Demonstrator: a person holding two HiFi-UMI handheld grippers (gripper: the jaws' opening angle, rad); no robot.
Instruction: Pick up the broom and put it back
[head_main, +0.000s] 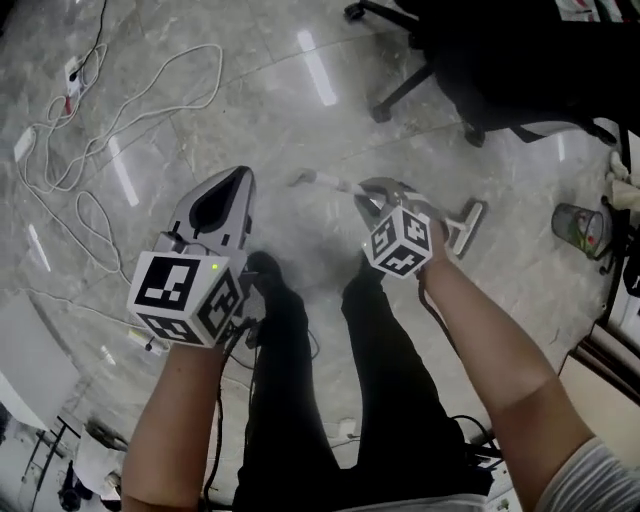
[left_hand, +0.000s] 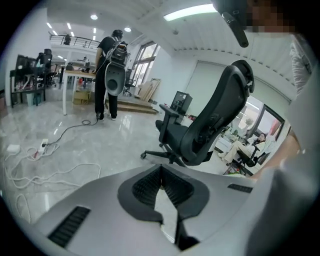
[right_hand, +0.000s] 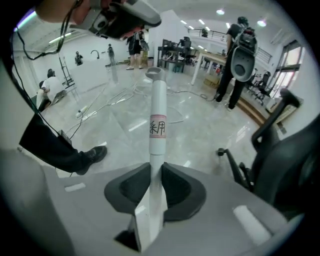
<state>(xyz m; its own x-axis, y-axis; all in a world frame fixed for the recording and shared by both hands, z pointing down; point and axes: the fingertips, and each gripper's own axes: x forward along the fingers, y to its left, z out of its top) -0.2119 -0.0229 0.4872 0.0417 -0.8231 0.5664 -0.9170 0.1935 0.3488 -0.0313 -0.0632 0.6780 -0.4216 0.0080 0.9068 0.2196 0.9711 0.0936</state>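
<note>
The broom (head_main: 466, 226) has a white handle (right_hand: 158, 120) with a red-and-white label, and its head hangs low at the right in the head view. My right gripper (head_main: 376, 192) is shut on that handle, which runs straight out between its pads (right_hand: 170, 185) in the right gripper view. My left gripper (head_main: 236, 180) is held up to the left of it, apart from the broom. Its black pads (left_hand: 145, 187) meet at the tip with nothing between them, so it is shut.
A black office chair (head_main: 480, 60) (left_hand: 210, 125) stands ahead on the right. White cables (head_main: 120, 100) and a power strip (head_main: 72, 75) lie on the grey marble floor at the left. A small bin (head_main: 580, 228) sits far right. A person with a backpack machine (right_hand: 239, 55) stands further off.
</note>
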